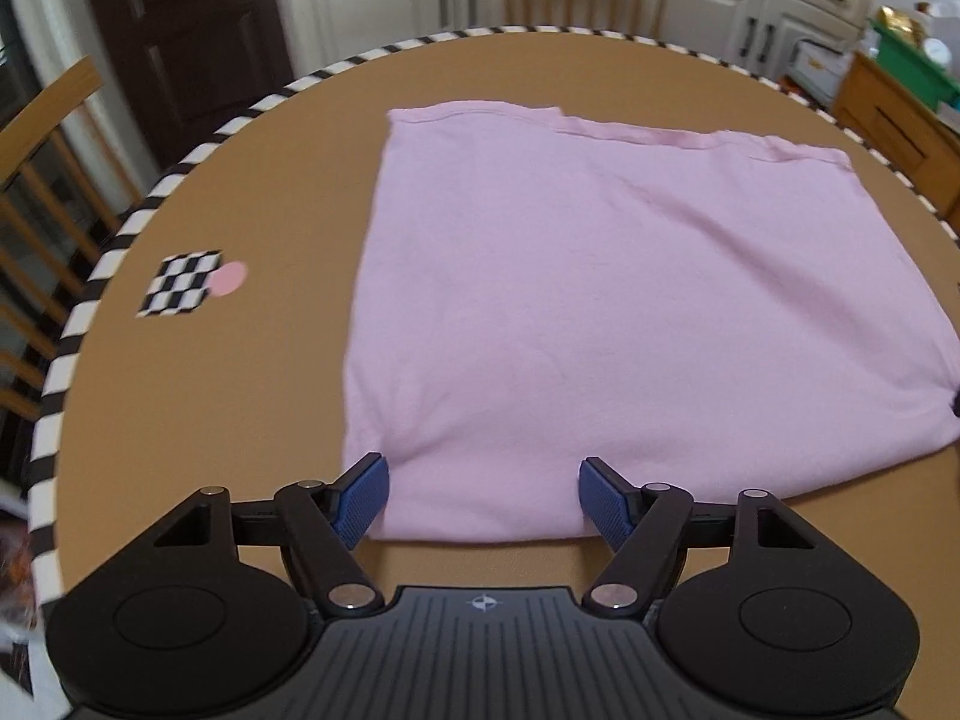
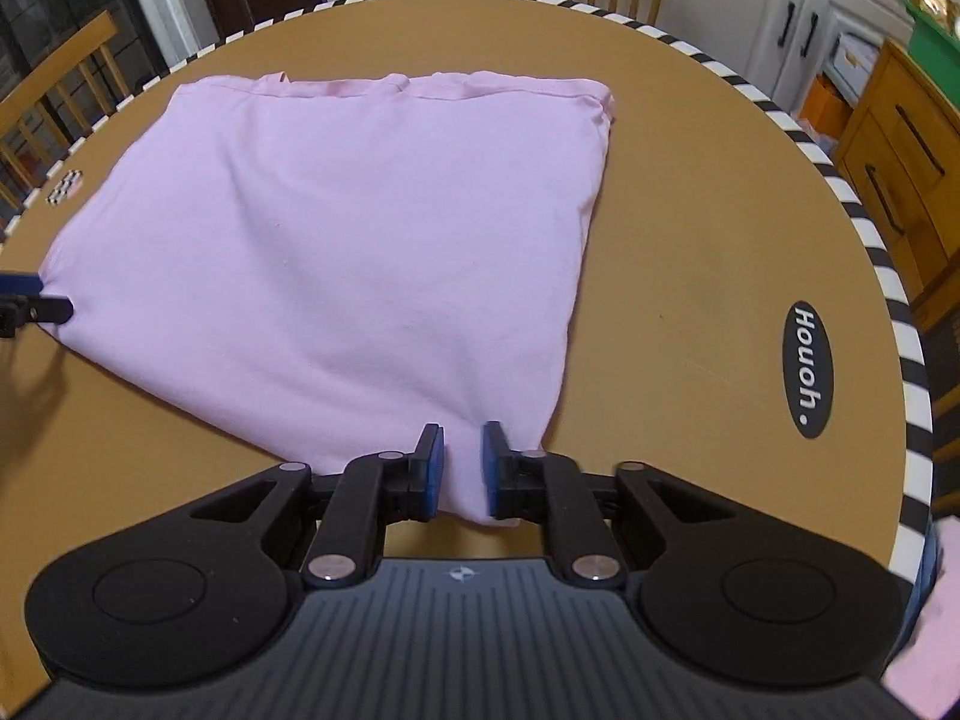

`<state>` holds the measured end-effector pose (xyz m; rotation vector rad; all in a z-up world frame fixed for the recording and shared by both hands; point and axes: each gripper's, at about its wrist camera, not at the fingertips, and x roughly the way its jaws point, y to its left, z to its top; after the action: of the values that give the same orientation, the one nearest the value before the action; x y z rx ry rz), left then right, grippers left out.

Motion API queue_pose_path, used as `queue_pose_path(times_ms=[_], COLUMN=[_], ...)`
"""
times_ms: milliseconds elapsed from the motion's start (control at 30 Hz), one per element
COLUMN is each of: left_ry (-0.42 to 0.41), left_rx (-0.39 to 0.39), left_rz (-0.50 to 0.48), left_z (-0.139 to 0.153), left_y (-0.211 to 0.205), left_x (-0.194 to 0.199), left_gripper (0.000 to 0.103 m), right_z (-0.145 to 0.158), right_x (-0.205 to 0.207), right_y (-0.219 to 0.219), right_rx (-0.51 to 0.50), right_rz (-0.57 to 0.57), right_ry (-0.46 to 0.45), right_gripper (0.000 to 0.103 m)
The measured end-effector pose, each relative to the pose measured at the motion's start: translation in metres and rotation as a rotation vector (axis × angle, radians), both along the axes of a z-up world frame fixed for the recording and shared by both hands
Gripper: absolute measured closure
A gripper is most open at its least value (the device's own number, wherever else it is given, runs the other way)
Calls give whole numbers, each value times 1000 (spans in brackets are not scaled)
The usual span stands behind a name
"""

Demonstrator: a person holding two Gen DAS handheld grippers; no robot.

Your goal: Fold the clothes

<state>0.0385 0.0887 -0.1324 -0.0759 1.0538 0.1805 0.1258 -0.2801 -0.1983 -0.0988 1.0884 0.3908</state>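
The pink shirt [image 1: 600,300] lay folded on the round table [image 1: 252,192]. The left claw [image 1: 483,498] stood spread across its near edge; the right claw [image 2: 463,468] straddled its near corner, pads apparently not pressing.

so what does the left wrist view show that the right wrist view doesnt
Only the left wrist view: the left claw, wide open at the near edge of the pink garment. Only the right wrist view: the right claw, narrow, a corner of the garment between its pads, and the black oval Houoh label. Both: the garment flat on the round brown table and the checkered marker.
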Motion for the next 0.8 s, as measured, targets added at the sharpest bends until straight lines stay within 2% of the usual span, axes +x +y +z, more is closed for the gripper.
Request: queue_pose_path(times_ms=[33, 67, 100, 167, 233, 333, 367, 400, 500, 700, 800], left_ry=[1, -11, -17, -13, 7, 54, 23, 16, 0, -3, 9], left_rx=[-2, -33, -76, -173, -260, -361, -365, -351, -304, -173, -113], left_rz=[20, 32, 39, 50, 67, 163, 181, 193, 218, 224, 196], left_z=[4, 9, 13, 15, 10, -5, -5, -6, -10, -14, -17], left_y=[-1, -4, -7, -14, -20, -17, -16, -15, -9, 5, 15], left_x=[-2, -7, -11, -17, -21, -23, -24, -22, -10, 22, 44], left_gripper=[24, 23, 22, 21, 21, 21, 20, 20, 20, 20, 20], right_z=[5, 9, 11, 8, 1, -11, -12, -12, -12, -11, -11], right_x=[-1, -1, 0, 5, 14, 22, 22, 22, 18, -6, -33], right_y=[-2, -4, -5, -9, -14, -18, -18, -17, -11, -2, 10], right_rx=[8, 6, -10, -35, -22, 1, 21, 31, 15, 50, 84], right_rz=[-16, -31, -42, -67, -100, -128, -122, -113, -77, -24, -46], right_ry=[-13, -28, -44, -39, 6, 66, 70, 71, 71, 125, 146], right_gripper=[71, 59, 55, 55, 58, 69, 83, 88, 91, 91, 91])
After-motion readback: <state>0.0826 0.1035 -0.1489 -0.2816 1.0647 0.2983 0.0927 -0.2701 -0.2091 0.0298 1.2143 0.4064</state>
